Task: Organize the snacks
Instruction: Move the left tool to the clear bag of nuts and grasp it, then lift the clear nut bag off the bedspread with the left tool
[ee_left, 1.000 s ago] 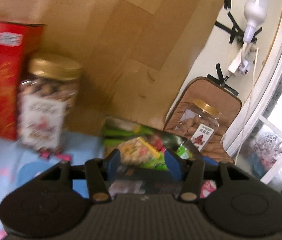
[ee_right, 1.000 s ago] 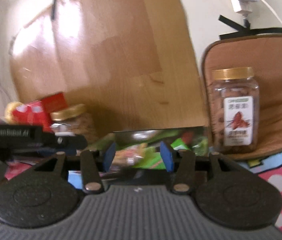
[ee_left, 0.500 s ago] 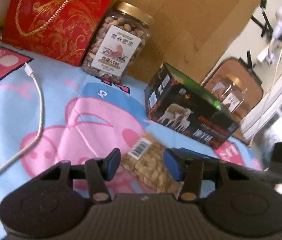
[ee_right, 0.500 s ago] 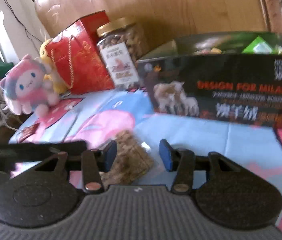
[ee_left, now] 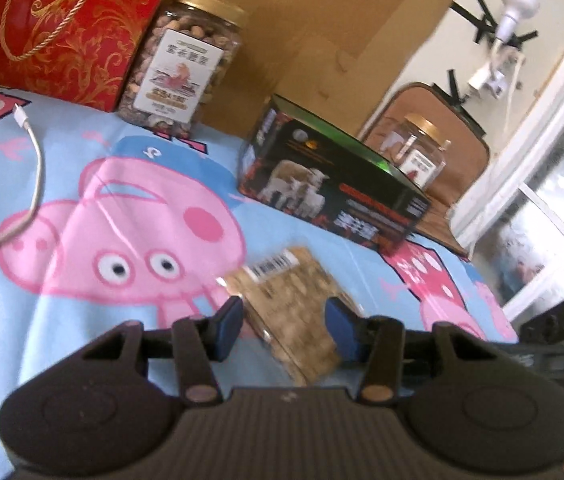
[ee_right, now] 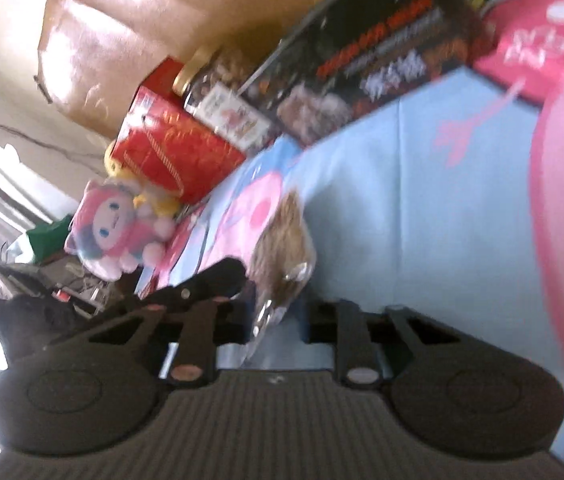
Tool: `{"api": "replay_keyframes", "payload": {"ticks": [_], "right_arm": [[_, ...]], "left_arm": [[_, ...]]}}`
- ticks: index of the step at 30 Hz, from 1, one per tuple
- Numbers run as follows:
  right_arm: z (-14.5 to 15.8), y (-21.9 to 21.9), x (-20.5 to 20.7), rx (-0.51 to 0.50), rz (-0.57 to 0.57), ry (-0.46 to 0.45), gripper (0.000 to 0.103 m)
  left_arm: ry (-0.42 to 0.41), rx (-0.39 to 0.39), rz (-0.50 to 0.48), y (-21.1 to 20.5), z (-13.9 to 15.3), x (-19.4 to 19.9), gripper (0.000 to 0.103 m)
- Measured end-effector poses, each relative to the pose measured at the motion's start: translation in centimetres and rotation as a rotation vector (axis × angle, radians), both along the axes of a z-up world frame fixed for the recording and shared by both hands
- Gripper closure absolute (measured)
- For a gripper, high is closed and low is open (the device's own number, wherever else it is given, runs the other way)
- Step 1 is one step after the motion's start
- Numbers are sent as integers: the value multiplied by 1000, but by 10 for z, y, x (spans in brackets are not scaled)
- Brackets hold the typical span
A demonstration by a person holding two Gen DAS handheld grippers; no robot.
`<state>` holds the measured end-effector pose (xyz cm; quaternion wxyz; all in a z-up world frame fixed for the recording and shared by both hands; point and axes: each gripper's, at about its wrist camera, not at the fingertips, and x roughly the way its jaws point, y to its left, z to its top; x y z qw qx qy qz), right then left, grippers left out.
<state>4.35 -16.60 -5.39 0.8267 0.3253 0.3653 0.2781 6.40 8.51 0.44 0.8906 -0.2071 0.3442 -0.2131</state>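
Both claws have dropped from the open black carton [ee_left: 334,184] to the clear packet of pale nuts [ee_left: 294,312] lying mid-sheet on the blue cartoon-pig bedsheet [ee_left: 82,240]. Left claw [ee_left: 284,330] straddles the packet, closing, pads apart from it. Right claw [ee_right: 278,320], rolled sideways, is closing around the packet's end; contact is too blurred to tell.

— How is the left gripper [ee_left: 284,330] built?
— A black ribbed body is flanked by two round black discs; blue pads [ee_left: 229,327] are carried on black fingers, each pinned by a copper-coloured rivet.
— And the right gripper [ee_right: 278,322]?
— The same black ribbed body, discs and rivets are seen.
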Motion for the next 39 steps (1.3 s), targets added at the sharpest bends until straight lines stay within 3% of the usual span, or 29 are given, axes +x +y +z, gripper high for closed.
{"api": "replay_keyframes", "payload": {"ticks": [2,5,10,12,13,14,16,17,20,27,39], "right_arm": [[-1,3,-6,3,-3,-13,93],[-9,-5,-6,104,3,32,96],[-25,-24,-12,327,11,138,96],[-28,-27,-16,404,39,169,96],[-28,-27,-19,433,54,178,96],[-27,-25,-20,452,73,185,96],[-26,-19,-25,455,108,194,96],[-24,-15,-27,438,118,188,96],[-18,-11,-30,381,124,157,93],[-7,-5,-31,227,124,77,88],[-14,-27,-40,208,76,46,86]], "left_arm": [[-1,-9,-6,0,-1,-10,56],[10,-44,7,9,-1,-21,54],[95,-223,28,31,-7,-26,36],[107,-267,21,33,-8,-28,25],[114,-278,18,33,-7,-28,25],[122,-293,11,31,-7,-28,28],[139,-313,-1,26,-9,-27,44],[140,-297,-4,22,-9,-26,66],[159,-273,9,19,-16,-24,78],[149,-294,1,23,-26,-25,80],[145,-384,-37,35,-34,-24,82]]}}
